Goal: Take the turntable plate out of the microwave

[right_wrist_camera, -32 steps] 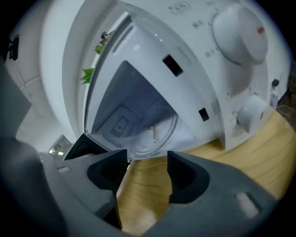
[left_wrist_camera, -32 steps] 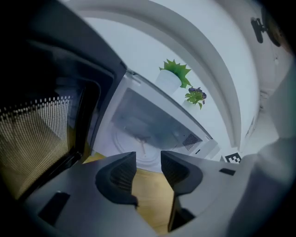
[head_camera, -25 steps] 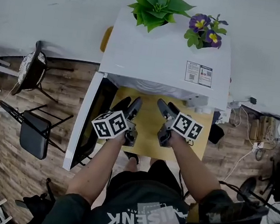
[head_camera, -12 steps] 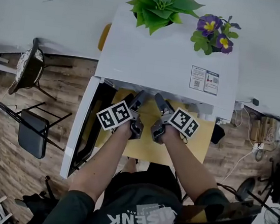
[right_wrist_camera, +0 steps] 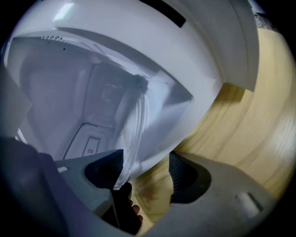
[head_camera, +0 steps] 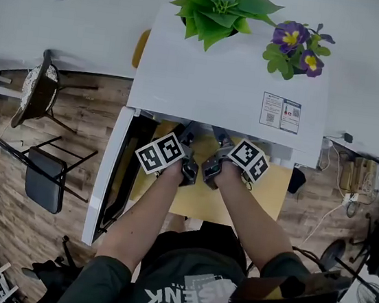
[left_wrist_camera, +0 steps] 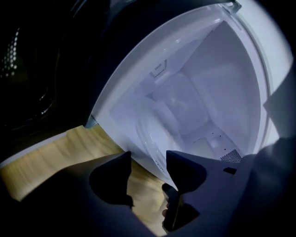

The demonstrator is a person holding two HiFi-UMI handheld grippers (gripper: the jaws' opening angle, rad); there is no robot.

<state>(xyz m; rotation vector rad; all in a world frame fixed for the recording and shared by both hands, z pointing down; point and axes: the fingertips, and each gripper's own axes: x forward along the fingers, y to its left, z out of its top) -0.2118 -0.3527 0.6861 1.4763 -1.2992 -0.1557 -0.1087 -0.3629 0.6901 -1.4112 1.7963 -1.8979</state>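
Wooden table [head_camera: 269, 191] under open white microwave [head_camera: 219, 82]; turntable plate [left_wrist_camera: 155, 139] inside

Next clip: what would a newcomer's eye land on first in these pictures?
First, the white microwave on the wooden table, its door swung open at left, with a leafy green plant and purple flowers on its roof. Then both grippers at its mouth: the left gripper is closing its jaws with nothing held between them, the right gripper has its jaws apart, and the glass turntable plate lies inside the cavity.
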